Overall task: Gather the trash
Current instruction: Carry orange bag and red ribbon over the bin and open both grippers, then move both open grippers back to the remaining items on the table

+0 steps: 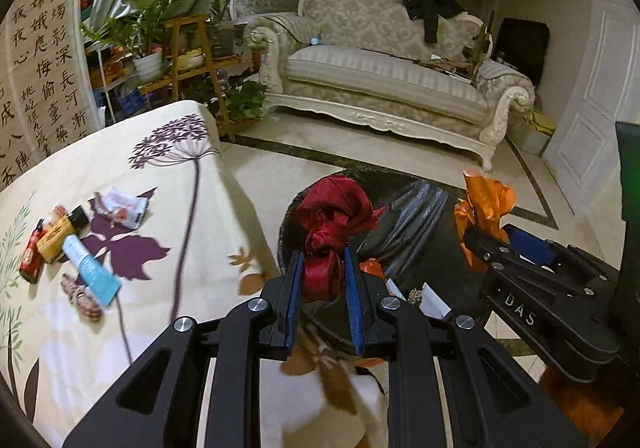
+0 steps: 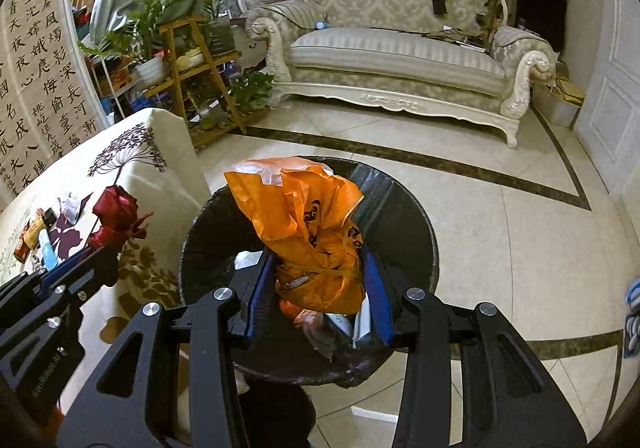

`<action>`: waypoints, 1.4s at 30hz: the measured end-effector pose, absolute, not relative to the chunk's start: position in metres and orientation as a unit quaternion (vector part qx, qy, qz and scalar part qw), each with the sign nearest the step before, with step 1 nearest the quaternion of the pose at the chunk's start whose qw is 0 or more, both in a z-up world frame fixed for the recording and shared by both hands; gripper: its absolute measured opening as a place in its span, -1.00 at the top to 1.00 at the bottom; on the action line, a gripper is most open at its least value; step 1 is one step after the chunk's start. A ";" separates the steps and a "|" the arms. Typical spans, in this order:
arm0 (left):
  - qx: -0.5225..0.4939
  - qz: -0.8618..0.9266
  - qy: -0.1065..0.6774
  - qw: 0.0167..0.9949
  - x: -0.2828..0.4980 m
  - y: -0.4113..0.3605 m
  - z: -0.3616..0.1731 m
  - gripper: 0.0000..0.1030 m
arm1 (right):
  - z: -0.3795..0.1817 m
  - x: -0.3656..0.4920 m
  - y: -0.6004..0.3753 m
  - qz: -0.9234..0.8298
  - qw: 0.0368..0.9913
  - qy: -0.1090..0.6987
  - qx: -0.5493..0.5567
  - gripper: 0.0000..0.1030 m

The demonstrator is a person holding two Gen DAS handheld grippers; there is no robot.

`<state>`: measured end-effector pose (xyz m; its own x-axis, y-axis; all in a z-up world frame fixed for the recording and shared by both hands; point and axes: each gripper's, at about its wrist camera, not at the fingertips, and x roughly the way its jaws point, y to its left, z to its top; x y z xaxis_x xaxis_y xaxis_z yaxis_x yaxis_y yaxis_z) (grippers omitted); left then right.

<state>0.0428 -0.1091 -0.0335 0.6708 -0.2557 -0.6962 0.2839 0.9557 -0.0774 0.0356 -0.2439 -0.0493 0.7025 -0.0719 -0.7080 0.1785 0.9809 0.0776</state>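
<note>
Left wrist view. Left gripper (image 1: 323, 276) low centre, jaws drawn in narrow and clamped on a red fabric bundle (image 1: 334, 216); the knotted lower part sits between the blue pads, the crumpled upper part rises above the tips. Bundle hangs over the near rim of the black-lined trash bin (image 1: 412, 208), which fills the centre of the frame. Right gripper (image 1: 516, 244) enters from the right edge, angled toward upper left, orange plastic bag (image 1: 484, 200) bunched at its tips. Table with flowered cloth (image 1: 132, 288) takes the lower left; its edge runs just beside the bin. Scattered on the cloth at far left: a small tube (image 1: 94, 274), an orange bottle (image 1: 60, 234), a crumpled wrapper (image 1: 124, 208). Pale tile floor (image 1: 360, 152) lies open beyond the bin as far as the sofa (image 1: 384, 64).

Right wrist view. Right gripper (image 2: 320, 280) low centre, jaws part open and pressed against both sides of the orange plastic bag (image 2: 308, 224), whose tied waist lies between the pads. Bag sits directly over the bin (image 2: 412, 232) mouth; paper scraps visible inside below it. Left gripper (image 2: 100, 248) at left edge with the red bundle (image 2: 116, 212) at its tips, over the table corner (image 2: 160, 152). Open floor (image 2: 520, 248) to the right of the bin.
</note>
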 end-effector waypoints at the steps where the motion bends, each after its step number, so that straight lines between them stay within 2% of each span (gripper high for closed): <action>1: 0.021 -0.148 0.380 0.913 0.045 -0.113 -0.035 0.59 | -0.051 0.037 -0.246 -0.069 0.919 0.381 0.072 0.21; 14: 0.050 -0.144 0.395 0.906 0.068 -0.137 -0.047 0.57 | -0.065 0.055 -0.267 -0.077 0.915 0.385 0.088 0.20; 17: 0.053 -0.143 0.395 0.906 0.070 -0.140 -0.047 0.42 | -0.067 0.056 -0.271 -0.078 0.915 0.384 0.096 0.16; 19: 0.051 -0.143 0.396 0.906 0.070 -0.140 -0.047 0.22 | -0.067 0.055 -0.273 -0.079 0.915 0.383 0.099 -0.01; 23: 0.045 -0.142 0.395 0.906 0.071 -0.139 -0.047 0.04 | -0.067 0.054 -0.276 -0.084 0.915 0.382 0.101 -0.03; 34: 0.027 -0.136 0.388 0.911 0.067 -0.125 -0.035 -0.23 | -0.060 0.048 -0.279 -0.091 0.915 0.378 0.110 -0.05; 42: 0.009 -0.112 0.379 0.919 0.054 -0.087 -0.021 -0.30 | -0.047 0.046 -0.254 -0.059 0.921 0.372 0.099 -0.06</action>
<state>0.0545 -0.0865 -0.0210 0.6881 -0.1995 -0.6976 0.2135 0.9746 -0.0680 0.0463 -0.2535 -0.0471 0.7166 -0.0350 -0.6966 0.1816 0.9736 0.1379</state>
